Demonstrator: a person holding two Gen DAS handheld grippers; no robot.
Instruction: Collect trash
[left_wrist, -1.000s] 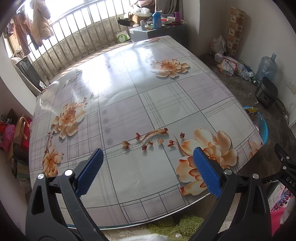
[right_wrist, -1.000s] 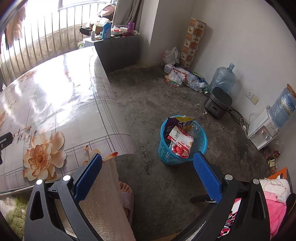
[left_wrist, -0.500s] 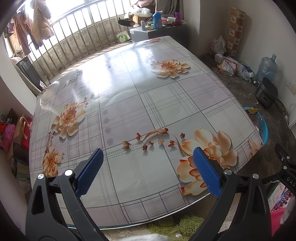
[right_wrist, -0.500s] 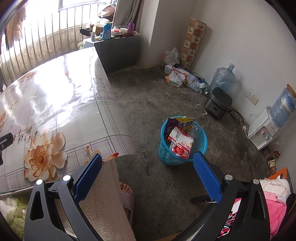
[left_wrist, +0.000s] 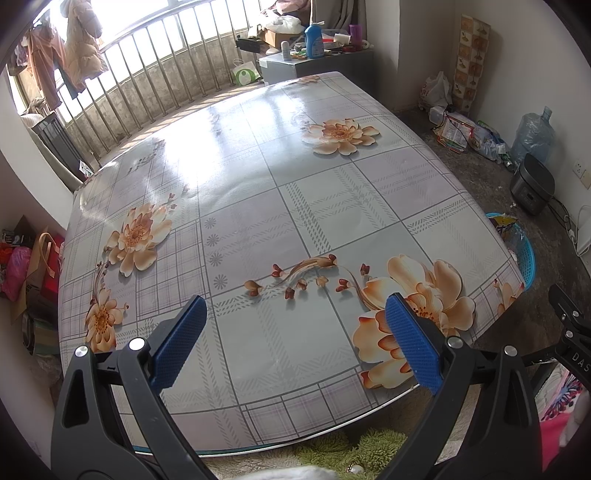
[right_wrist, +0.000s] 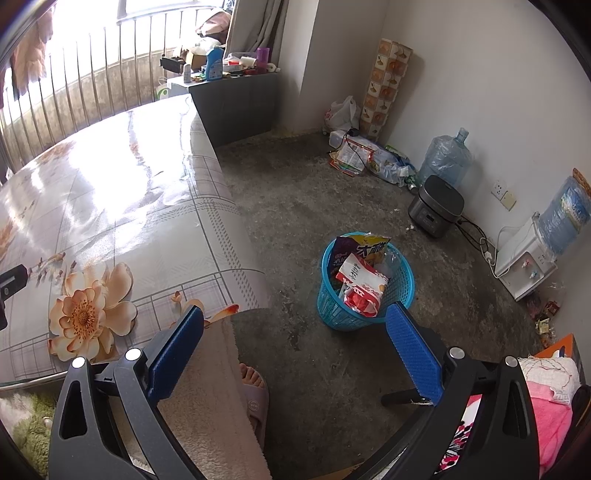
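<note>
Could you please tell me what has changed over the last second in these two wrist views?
Nothing visibly changed. Both hand-held grippers, left and right, remain open and empty, the table looks the same, and the blue basket sits in the same spot on the floor with the wrappers inside.

Left wrist view looks down across the flowered desk (left_wrist: 295, 206) from its near edge; right wrist view faces the floor and blue basket (right_wrist: 364, 314), sharing the desk's corner.
</note>
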